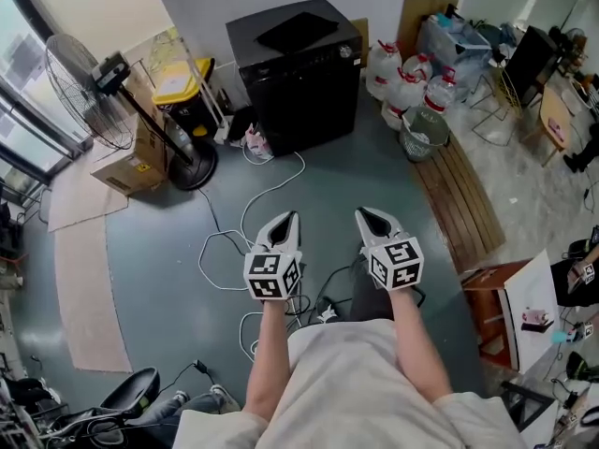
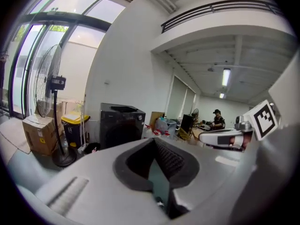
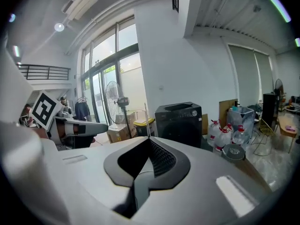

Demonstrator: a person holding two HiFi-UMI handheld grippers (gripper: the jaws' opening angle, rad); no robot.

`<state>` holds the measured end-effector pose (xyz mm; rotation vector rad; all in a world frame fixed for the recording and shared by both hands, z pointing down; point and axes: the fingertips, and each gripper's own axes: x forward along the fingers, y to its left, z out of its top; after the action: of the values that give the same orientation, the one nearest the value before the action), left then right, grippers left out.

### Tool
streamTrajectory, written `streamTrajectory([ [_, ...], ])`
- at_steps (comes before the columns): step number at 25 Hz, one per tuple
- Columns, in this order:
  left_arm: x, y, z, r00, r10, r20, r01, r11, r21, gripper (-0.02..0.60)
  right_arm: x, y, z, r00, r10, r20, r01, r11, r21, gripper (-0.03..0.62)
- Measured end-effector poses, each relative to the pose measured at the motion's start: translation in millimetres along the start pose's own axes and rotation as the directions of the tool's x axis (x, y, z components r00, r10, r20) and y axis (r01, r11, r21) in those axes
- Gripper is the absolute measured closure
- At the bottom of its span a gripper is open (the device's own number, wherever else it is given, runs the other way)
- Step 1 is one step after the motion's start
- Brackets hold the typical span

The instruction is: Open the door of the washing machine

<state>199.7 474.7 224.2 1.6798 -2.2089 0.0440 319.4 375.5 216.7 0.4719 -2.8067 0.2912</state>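
The black washing machine [image 1: 299, 68] stands against the far wall with its door closed; it also shows in the left gripper view [image 2: 121, 124] and the right gripper view [image 3: 180, 121]. My left gripper [image 1: 292, 215] and right gripper [image 1: 360, 212] are held side by side in front of me, well short of the machine and pointing toward it. Both are shut with nothing between the jaws. In the left gripper view the jaw tips [image 2: 154, 140] meet, and in the right gripper view the gripper [image 3: 149, 138] is closed the same way.
A standing fan [image 1: 94, 92] and a cardboard box [image 1: 131, 162] stand left of the machine, with a yellow-lidded bin [image 1: 182, 87] behind. Water jugs [image 1: 402, 78] and a wire basket [image 1: 423, 131] sit to its right. White cables [image 1: 253, 223] trail over the floor. A wooden bench [image 1: 459, 199] runs at the right.
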Motion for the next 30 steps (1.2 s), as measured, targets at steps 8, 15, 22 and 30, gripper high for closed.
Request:
streamTrajectory([
  [8,28.4,28.2,-5.1,0.998,0.057,-0.029,-0.058,0.998,-0.023,0.525,44.8,-26.9,0.4,1.0,0.028,0.009,-0.028,1.0,-0.001,0.594],
  [15,78.9,80.3,2.5,0.986,0.138,-0.095,-0.141,0.99,-0.017,0.525,123.0,-52.7,5.4,0.997,0.077,-0.032,-0.075,0.996,0.056,0.594],
  [22,179.9,116.4,9.4,0.975,0.124,-0.184,-0.145,0.983,-0.108,0.525,195.4,-108.2,6.2,0.986,0.145,-0.086,-0.126,0.972,0.198,0.594],
  [30,258.8,139.9,37.2,0.969,0.149,-0.197,-0.169,0.981,-0.091,0.525,256.4,-158.7,26.2,0.976,0.162,-0.148,-0.133,0.973,0.191,0.594],
])
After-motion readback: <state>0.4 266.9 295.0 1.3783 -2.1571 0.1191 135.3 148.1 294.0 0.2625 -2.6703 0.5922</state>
